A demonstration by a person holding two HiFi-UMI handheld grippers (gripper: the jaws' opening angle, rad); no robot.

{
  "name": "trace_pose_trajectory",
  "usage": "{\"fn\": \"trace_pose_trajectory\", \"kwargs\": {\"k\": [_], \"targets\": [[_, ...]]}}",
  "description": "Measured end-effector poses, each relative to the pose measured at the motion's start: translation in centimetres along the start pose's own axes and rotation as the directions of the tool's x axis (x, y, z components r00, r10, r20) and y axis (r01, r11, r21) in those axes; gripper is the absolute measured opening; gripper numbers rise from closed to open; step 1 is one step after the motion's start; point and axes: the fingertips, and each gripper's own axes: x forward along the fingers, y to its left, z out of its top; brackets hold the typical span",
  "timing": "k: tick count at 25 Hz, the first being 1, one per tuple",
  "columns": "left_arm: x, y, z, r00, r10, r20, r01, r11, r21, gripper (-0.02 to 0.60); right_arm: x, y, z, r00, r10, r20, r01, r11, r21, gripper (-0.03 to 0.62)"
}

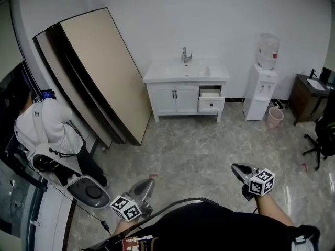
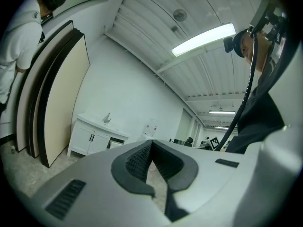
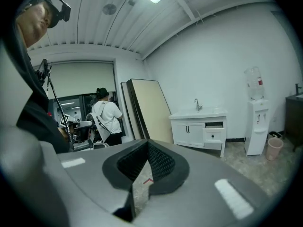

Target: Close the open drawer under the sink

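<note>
A white vanity cabinet [image 1: 175,98] stands against the far white wall, with a sink [image 1: 189,69] and a chrome faucet [image 1: 185,55] on its top. On its right side the drawer [image 1: 211,104] is pulled out towards the room. Its front panel sits forward of the cabinet face and its inside shows from above. Two closed doors fill the cabinet's left part.

A broad stretch of grey marbled floor [image 1: 193,150] lies between the cabinet and the person holding the tools, who is well away from it.

The room's edges are crowded. Large flat panels [image 1: 99,72] lean against the left wall, and their lower corner reaches the floor near the cabinet's left leg. A water dispenser [image 1: 260,93] stands just right of the cabinet with a narrow gap between them, and a pink bin [image 1: 274,117] sits beside it. A dark side table [image 1: 309,95] and a black office chair [image 1: 322,137] line the right edge. Another person [image 1: 44,127] in a white top stands at the far left.

The left gripper [image 1: 151,181] and the right gripper [image 1: 235,167] are held low in front of the body, apart from each other. Both point towards the cabinet. Each one's jaws are pressed together with nothing between them.
</note>
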Motion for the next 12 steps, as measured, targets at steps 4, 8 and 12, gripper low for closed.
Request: {"fn": "trace_pose_trajectory", "kwargs": {"k": [4, 8, 12], "targets": [[0.6, 5.6, 3.1, 0.999, -0.034, -0.02, 0.034, 0.999, 0.012, -0.003, 4.6, 1.0, 2.1, 0.999, -0.047, 0.008, 0.047, 0.999, 0.004, 0.002], [0.9, 11.3, 6.3, 0.998, -0.069, -0.015, 0.069, 0.997, 0.027, -0.003, 10.6, 2.1, 4.4, 0.998, -0.064, 0.016, 0.065, 0.998, -0.007, 0.002], [0.3, 16.4, 8.2, 0.997, -0.07, -0.018, 0.071, 0.997, 0.016, -0.003, 16.4, 3.9, 5.9, 0.999, -0.046, 0.005, 0.046, 0.998, -0.032, 0.002]]}}
